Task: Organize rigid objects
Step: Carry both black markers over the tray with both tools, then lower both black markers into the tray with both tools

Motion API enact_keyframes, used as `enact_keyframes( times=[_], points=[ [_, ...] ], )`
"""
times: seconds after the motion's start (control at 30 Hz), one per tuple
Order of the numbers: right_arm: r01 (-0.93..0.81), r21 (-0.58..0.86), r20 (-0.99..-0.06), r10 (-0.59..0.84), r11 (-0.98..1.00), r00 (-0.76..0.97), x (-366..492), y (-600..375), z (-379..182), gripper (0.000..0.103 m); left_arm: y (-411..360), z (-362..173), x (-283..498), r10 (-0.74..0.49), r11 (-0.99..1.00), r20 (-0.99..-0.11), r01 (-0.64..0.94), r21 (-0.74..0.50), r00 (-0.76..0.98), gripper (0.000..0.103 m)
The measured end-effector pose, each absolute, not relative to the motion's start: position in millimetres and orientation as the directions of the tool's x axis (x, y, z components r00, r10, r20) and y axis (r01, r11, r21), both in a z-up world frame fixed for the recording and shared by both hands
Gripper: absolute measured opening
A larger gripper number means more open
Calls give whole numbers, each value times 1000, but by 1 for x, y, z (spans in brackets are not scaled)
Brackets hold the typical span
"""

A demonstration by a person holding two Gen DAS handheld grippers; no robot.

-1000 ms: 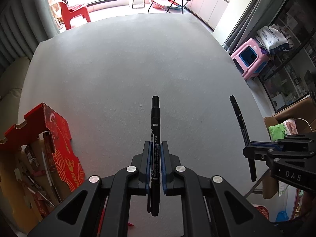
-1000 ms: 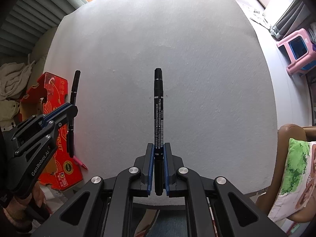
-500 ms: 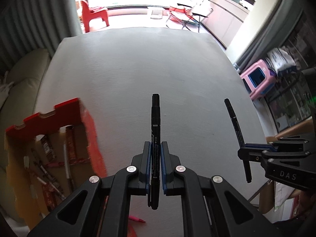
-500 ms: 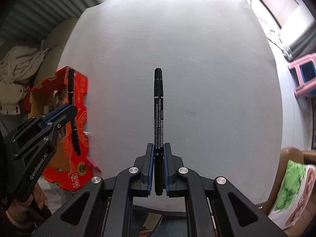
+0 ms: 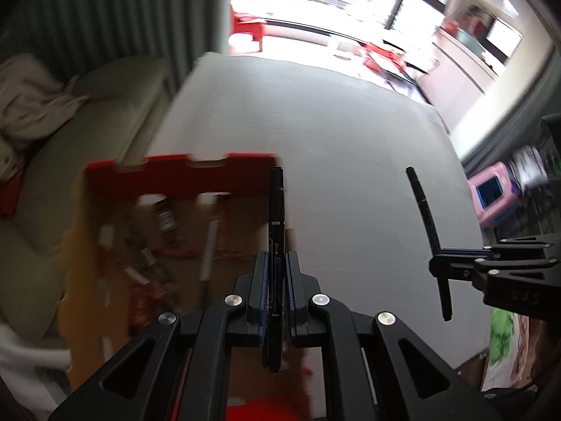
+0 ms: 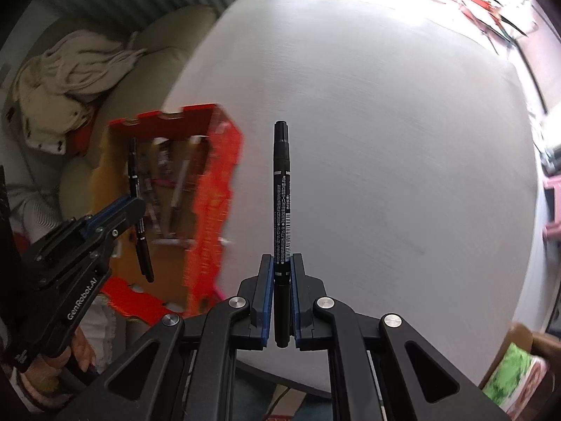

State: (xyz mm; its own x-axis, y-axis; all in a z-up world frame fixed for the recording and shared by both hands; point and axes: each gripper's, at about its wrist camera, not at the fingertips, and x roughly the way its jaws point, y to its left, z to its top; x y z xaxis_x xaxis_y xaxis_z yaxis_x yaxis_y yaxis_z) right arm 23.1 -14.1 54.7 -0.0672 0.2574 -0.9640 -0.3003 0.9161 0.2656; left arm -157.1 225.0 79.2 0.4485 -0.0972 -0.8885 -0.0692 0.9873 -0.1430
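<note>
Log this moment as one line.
left tool: shut on marker, near box | right tool: shut on marker, over table

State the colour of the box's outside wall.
Red-orange with a lighter printed pattern; the box shows it best in the right wrist view.

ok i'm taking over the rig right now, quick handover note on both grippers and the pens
Left gripper: shut on a black marker, over the red box's near right edge.
Right gripper: shut on a second black marker, over the grey table, beside the box.
Done: several pens already lie in the box.
Left: drop both markers in, neither released yet.
</note>
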Motion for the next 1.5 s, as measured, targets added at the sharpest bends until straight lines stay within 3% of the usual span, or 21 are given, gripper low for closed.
enact_keyframes(
  times=[0.7, 1.5],
  points=[
    [-596, 345, -936, 309, 725, -166, -4, 148, 50, 10, 325, 55, -209, 76, 922, -927, -381, -74, 366, 9],
    [-581, 331, -943, 282, 744, -177, 4, 151, 36, 10, 328, 43, -198, 68, 918, -941, -390, -71, 331, 9]
  ],
)
